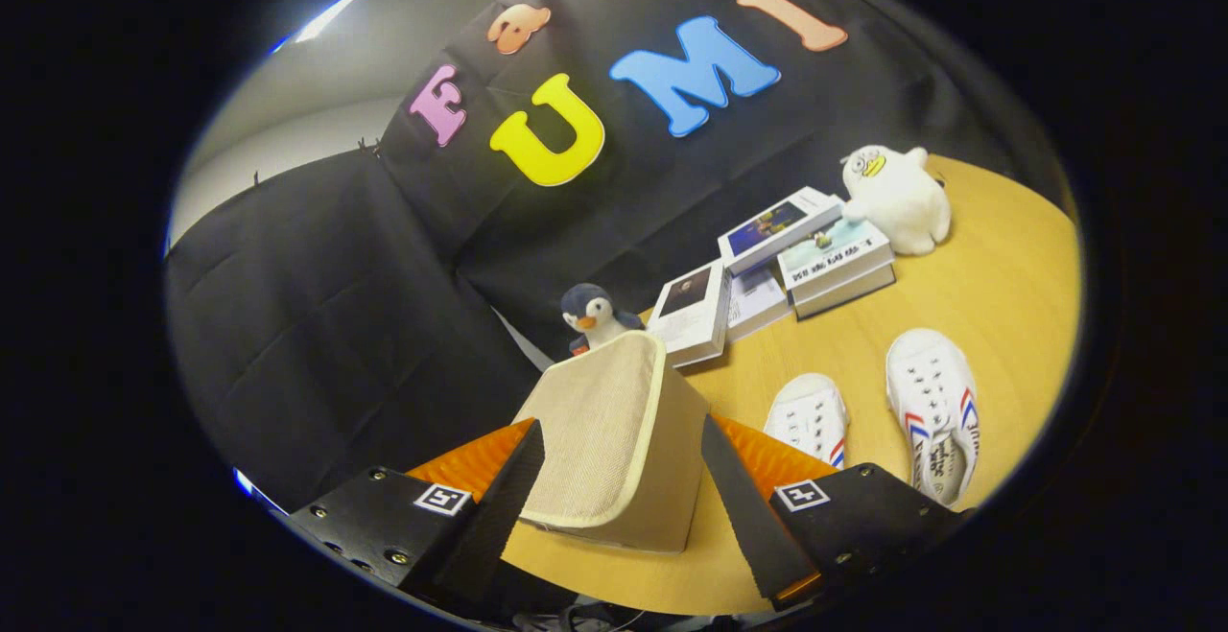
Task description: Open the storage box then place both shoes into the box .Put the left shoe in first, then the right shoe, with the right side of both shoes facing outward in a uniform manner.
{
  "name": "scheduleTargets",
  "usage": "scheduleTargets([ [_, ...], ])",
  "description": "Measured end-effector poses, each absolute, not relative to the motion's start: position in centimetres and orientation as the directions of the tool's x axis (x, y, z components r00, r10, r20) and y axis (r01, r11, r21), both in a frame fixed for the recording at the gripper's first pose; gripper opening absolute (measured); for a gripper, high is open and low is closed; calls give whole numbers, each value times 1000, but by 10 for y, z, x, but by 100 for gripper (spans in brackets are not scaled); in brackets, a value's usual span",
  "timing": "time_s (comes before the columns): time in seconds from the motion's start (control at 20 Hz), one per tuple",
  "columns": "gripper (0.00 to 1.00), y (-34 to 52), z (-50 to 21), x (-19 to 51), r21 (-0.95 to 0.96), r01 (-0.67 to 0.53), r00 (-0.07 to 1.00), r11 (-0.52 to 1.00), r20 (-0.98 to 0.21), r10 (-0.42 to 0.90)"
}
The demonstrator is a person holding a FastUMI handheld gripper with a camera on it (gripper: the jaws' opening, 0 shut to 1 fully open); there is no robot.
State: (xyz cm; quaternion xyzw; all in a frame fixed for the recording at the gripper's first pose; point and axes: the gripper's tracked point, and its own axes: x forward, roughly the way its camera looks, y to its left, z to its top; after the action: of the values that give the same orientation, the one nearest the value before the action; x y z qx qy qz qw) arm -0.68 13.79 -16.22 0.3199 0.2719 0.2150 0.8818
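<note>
Straddling the box (pixel 622 440), the gripper (pixel 624 507) has its fingers spread wide.

Box sits closed between the fingers, its beige lid between the pads; whether either pad touches its sides is hard to tell. Just beyond the right finger, two white shoes lie on the table (pixel 998 277): the near shoe (pixel 808 417), and the far shoe (pixel 932 411) beside it. Behind the box stands a penguin (pixel 595 316), then books (pixel 767 272), with a white plush (pixel 897 196) farthest back.
</note>
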Motion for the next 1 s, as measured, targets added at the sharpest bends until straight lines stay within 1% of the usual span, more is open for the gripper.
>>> scheduleTargets([
  [0.15,99,147,-178,-6,749,-149,728,645,-359,585],
  [0.4,99,158,-194,-7,809,-83,694,582,-372,617],
  [0.65,99,172,-203,-13,874,-21,641,485,-361,677],
  [0.7,97,177,-207,-13,883,-1,632,469,-363,685],
  [0.75,91,178,-207,-13,893,16,624,450,-361,693],
  [0.8,86,180,-208,-14,900,31,611,435,-361,704],
  [1.0,86,189,-209,-17,918,52,576,394,-350,739],
])
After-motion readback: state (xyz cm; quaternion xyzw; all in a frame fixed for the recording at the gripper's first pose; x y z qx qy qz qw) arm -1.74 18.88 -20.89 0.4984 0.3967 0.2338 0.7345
